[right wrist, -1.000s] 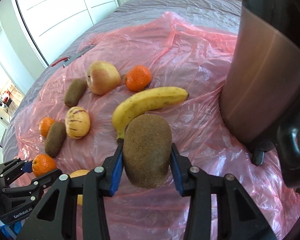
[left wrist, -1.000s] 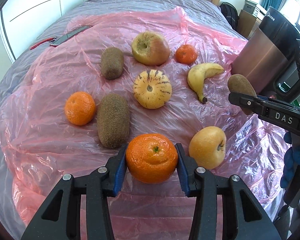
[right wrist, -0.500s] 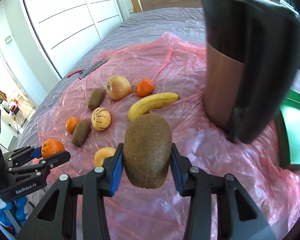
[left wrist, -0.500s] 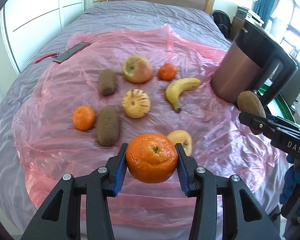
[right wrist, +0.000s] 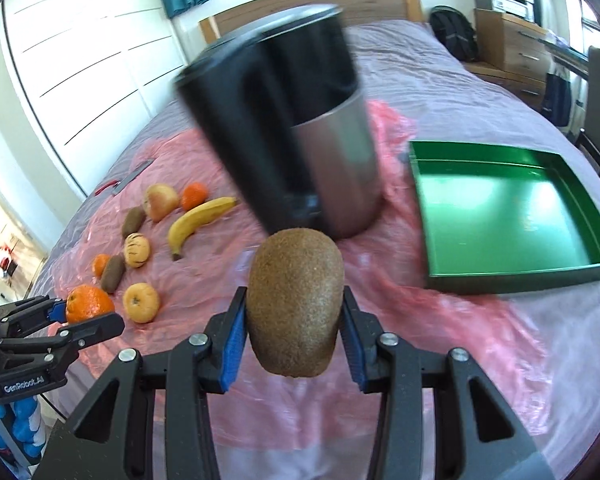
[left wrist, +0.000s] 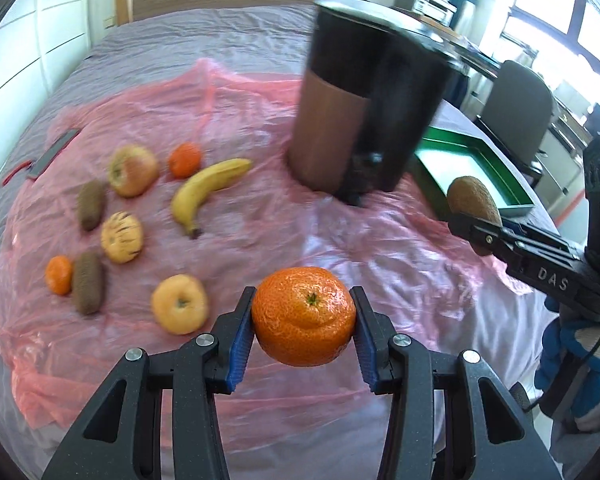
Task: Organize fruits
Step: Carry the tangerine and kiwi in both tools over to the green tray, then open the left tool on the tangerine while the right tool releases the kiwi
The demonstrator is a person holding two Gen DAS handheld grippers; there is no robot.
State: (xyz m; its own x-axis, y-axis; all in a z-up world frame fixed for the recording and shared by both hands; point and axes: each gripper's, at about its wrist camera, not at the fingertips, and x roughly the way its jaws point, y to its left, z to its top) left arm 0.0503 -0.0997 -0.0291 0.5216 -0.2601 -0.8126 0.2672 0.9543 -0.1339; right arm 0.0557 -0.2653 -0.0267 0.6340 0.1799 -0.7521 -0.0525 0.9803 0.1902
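Left gripper (left wrist: 304, 318) clamping mandarin (left wrist: 304, 316), right gripper (right wrist: 294, 320) gripping kiwi (right wrist: 296, 300) (both aloft)

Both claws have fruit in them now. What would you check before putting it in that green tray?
1. Left gripper firmly shut on the tangerine: ok.
2. Right gripper firmly shut on the kiwi: ok.
3. Green tray has room: ok, nothing lies in it.
4. Kettle out of the left gripper's way: not ok, it stands beside the tray.
5. Tray steady on the soft bed: cannot tell.
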